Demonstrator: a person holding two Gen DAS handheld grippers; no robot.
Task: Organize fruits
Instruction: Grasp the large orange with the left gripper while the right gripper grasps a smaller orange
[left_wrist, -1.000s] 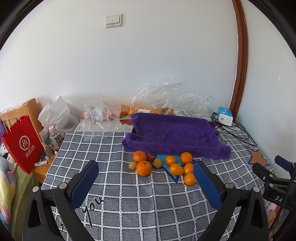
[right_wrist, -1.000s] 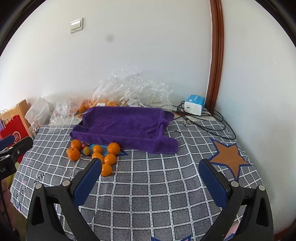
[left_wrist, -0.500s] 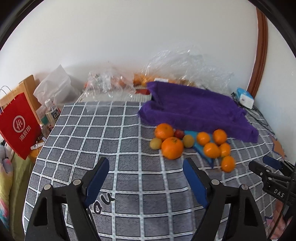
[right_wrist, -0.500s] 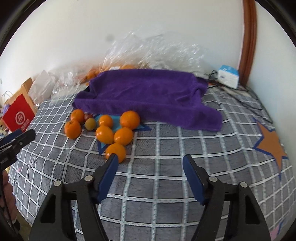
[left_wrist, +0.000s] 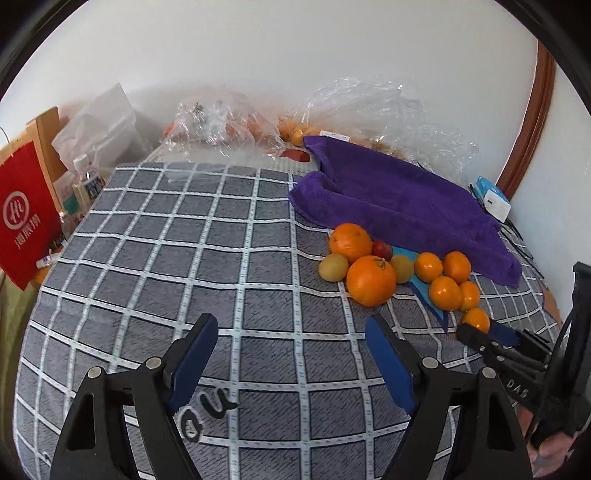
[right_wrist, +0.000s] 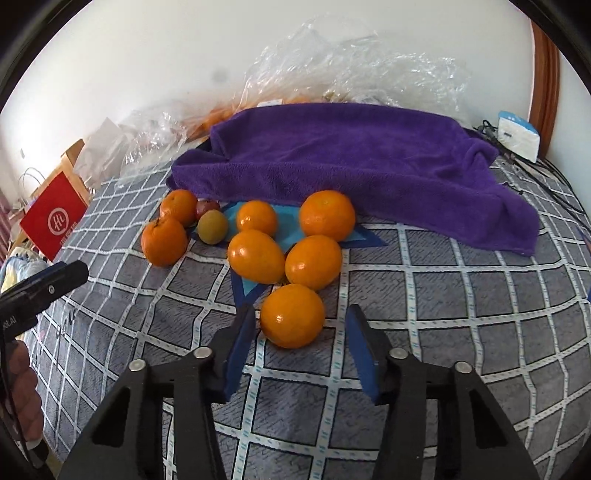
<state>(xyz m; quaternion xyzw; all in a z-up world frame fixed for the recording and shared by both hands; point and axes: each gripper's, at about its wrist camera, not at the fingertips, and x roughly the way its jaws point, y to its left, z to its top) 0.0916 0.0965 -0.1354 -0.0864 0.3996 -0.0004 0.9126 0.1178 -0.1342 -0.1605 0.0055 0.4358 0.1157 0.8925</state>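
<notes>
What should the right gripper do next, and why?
Probably ease forward a little, then close. The right gripper is open with the nearest orange lying just beyond its fingers, roughly centred and not yet touched.

Two finger-mounted views, both facing the wall across the checked tablecloth (left_wrist: 221, 258).

My left camera sits farther back and to the left, looking over my left gripper (left_wrist: 291, 343) with the oranges (left_wrist: 371, 280) ahead to the right. My right camera is low and close behind my right gripper (right_wrist: 301, 326), the nearest orange (right_wrist: 291, 320) just ahead. Both views share the oranges, the purple towel (right_wrist: 369, 162) and the red bag (left_wrist: 24, 218); each catches the other gripper at its edge.
</notes>
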